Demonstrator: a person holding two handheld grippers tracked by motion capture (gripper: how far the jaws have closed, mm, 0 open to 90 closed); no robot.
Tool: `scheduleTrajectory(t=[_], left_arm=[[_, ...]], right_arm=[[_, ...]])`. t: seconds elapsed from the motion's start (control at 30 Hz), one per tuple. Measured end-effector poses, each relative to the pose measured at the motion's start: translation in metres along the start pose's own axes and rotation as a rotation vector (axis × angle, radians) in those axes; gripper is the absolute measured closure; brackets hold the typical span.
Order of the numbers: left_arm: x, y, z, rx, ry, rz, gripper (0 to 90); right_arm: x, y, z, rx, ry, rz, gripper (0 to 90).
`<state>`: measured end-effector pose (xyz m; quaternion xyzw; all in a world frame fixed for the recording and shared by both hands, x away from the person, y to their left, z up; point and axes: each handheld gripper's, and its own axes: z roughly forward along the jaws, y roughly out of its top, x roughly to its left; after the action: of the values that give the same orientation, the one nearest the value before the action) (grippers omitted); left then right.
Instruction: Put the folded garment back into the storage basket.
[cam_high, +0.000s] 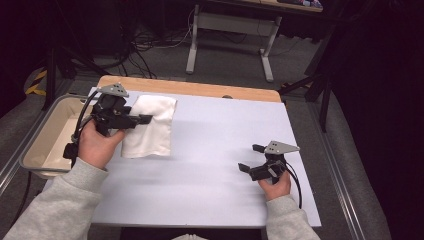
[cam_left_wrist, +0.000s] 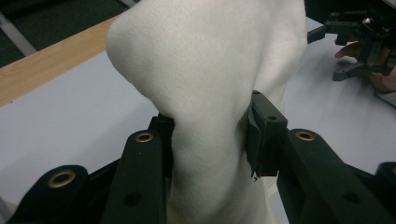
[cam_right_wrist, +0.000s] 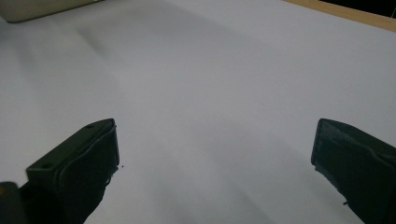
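At the worktop's (cam_high: 215, 150) far left, the left tongs (cam_high: 142, 119) pinch a bunched fold of the white cloth (cam_high: 150, 127); that shallow bite could slip when lifted. Near the right edge, the right tongs (cam_high: 251, 157) wait open, empty.

you are working in a lab: dark curtains (cam_high: 380, 90), tangled floor cables (cam_high: 140, 45), a metal-legged desk (cam_high: 232, 22), and a covered table (cam_high: 210, 145).
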<state>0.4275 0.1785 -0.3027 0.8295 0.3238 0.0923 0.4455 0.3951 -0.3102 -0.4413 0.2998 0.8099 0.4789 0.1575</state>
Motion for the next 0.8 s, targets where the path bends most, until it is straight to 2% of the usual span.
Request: scheduleTrajectory(t=[0.33, 0.53, 0.8], left_arm=[[0.015, -0.005, -0.028, -0.003, 0.053, -0.004, 63.6], [0.025, -0.010, -0.043, -0.010, 0.061, -0.034, 63.6], [0.036, -0.014, -0.060, -0.009, 0.093, -0.038, 63.5]], right_arm=[[0.000, 0.000, 0.001, 0.003, 0.003, 0.004, 1.3], [-0.001, 0.000, 0.001, 0.005, 0.004, 0.004, 1.3], [0.000, 0.000, 0.001, 0.005, 0.006, 0.004, 1.3]])
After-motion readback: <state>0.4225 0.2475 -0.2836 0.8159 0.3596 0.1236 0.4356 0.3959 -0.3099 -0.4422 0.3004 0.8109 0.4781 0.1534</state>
